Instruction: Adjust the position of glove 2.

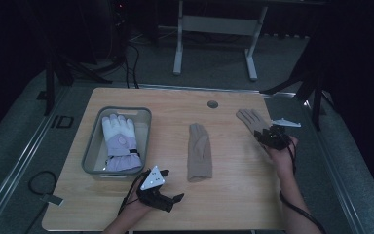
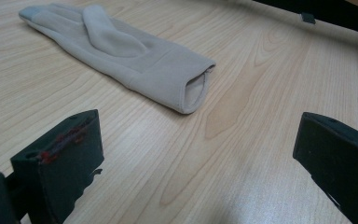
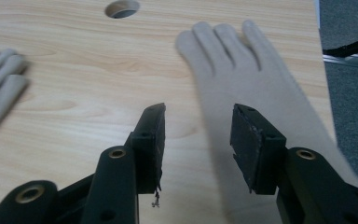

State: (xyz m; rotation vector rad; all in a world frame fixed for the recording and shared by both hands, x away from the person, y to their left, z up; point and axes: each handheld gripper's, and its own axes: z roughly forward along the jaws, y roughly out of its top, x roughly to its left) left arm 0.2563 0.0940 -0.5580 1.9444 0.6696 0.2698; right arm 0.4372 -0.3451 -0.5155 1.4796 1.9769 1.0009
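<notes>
Jaws of our right gripper [image 3: 198, 140] stood spread over the tan glove [image 3: 251, 88] near the surface's right edge; we judged a lower, centred pinch best, left gripper [image 2: 191, 158] spread idle.

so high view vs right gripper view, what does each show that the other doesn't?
High view alone: the grey bin holding a white glove, the left gripper open near the table's front edge, and both forearms. Right gripper view alone: a close look along the right gripper, jaws open and straddling the lower part of the right beige glove; whether they touch it is unclear. Shared: the table, its round hole, the right beige glove and the middle beige glove, whose fingers reach the right gripper view's left edge.
</notes>
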